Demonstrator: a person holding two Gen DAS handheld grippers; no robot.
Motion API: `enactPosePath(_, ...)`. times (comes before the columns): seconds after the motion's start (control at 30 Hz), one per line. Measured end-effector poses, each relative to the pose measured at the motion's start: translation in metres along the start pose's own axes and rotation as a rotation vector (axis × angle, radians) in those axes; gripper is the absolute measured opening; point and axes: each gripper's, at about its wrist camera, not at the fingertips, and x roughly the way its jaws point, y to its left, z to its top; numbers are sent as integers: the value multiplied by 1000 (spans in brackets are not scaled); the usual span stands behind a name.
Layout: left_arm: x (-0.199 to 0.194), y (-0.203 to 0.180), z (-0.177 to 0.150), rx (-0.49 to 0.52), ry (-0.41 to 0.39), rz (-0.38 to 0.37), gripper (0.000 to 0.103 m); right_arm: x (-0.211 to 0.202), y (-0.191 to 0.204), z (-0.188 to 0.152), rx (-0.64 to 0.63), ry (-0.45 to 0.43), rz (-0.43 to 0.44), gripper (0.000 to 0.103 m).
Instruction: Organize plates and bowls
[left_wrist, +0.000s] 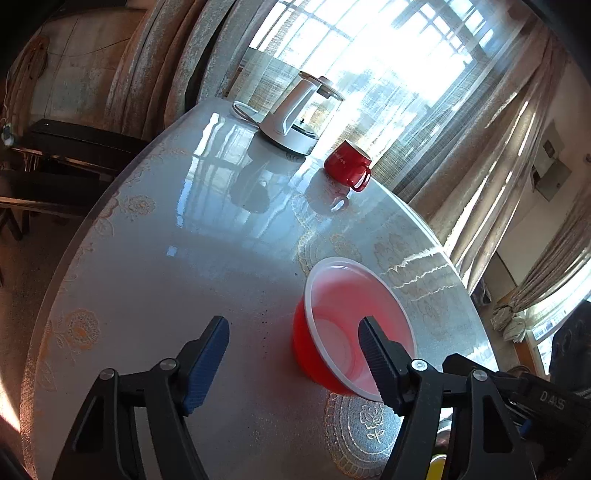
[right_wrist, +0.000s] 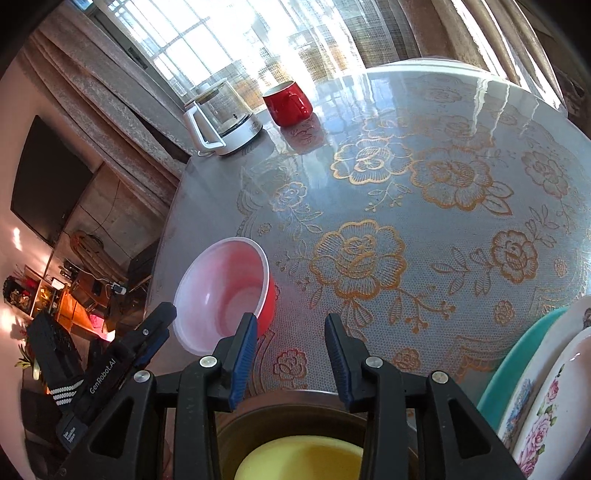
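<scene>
The red bowl sits upright on the surface, well short of the red mug and with the kettle farther off behind the mug. It appears to be thin plastic with a white inside and a narrow rolled rim. Judgement: light, somewhat flexible, smooth-walled, not fragile; likely to slide or tip if pushed from one side, and to flex if squeezed hard.

The left tool is released. One finger stands in front of the bowl's inside, the other is well outside the wall; the near wall of the bowl lies between them, with no pad pressing on it.

The right tool is also released and holds nothing. It hangs just beside the bowl, above a yellow dish at the near edge. Flowered plates with a teal plate stand stacked farther off on the side away from the bowl.

Recommended hold: pinch the near wall just under the rim, one finger inside and one outside, with moderate pressure. The rim gives a lip against slipping. Lift straight up, since a one-wall hold may let the bowl tilt.
</scene>
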Motion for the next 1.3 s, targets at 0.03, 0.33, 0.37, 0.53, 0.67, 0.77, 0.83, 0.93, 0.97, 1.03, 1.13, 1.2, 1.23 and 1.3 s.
enactPosePath(0.03,2,-1,0,5,4,0,72,4,2,3,-2,6,1,38)
enactPosePath(0.33,14,0,1,-7,45,-17,72,34,13,16,-7,59,-2,38)
enactPosePath(0.37,16,0,1,-11,49,-21,70,37,13,17,-6,64,-5,38)
enactPosePath(0.53,22,-2,-1,-3,72,-28,57,50,14,18,4,88,-12,38)
enactPosePath(0.67,25,-8,-4,22,85,-21,54,57,12,19,20,105,-14,38)
enactPosePath(0.77,26,-11,-5,37,82,-7,54,59,14,19,20,106,-16,38)
enactPosePath(0.83,26,-12,-5,42,81,-1,54,60,13,19,20,108,-14,38)
enactPosePath(0.93,27,-12,-4,46,81,3,54,63,13,20,22,112,-18,38)
enactPosePath(0.97,27,-13,-4,47,79,4,54,64,13,19,23,113,-20,38)
enactPosePath(1.03,26,-13,-3,48,75,5,53,66,13,19,26,116,-26,38)
enactPosePath(1.13,27,-13,-3,53,75,11,48,68,14,20,24,117,-27,38)
enactPosePath(1.2,27,-13,-3,56,76,10,45,69,17,20,11,114,-25,38)
enactPosePath(1.23,27,-13,-4,58,75,9,45,70,18,20,3,113,-28,35)
enactPosePath(1.3,26,-14,-4,66,72,12,43,70,20,19,-3,111,-23,29)
